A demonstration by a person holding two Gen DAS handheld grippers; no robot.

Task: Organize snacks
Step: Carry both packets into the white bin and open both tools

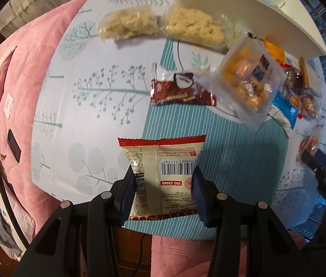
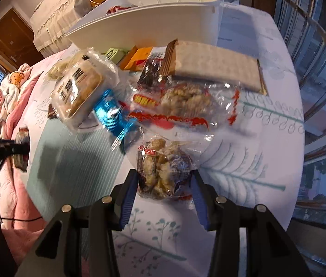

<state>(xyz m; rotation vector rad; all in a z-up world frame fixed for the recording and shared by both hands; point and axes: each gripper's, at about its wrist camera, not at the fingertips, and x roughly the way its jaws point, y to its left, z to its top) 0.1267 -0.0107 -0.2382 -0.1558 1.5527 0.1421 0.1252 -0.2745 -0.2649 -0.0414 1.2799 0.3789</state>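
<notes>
My left gripper (image 1: 163, 170) points down and is shut on a cream packet with red edges and a barcode (image 1: 160, 152), which hangs above the striped teal patch of the tablecloth (image 1: 220, 138). My right gripper (image 2: 164, 173) is shut on a clear bag of brown biscuits (image 2: 163, 161) that rests on the cloth. That same gripper and its bag (image 1: 309, 143) show at the right edge of the left wrist view. The left gripper appears as a blurred dark shape at the left edge of the right wrist view.
A white rack (image 1: 232, 4) stands at the table's back. Two pale rice-cracker bags (image 1: 128, 24), a brown packet (image 1: 181, 92), a clear bag of orange snacks (image 1: 248, 76), a blue wrapper (image 2: 112, 115), a wafer pack (image 2: 216, 62) and a red-printed bag (image 2: 186, 101) lie about. A pink quilt (image 1: 24, 69) borders the table.
</notes>
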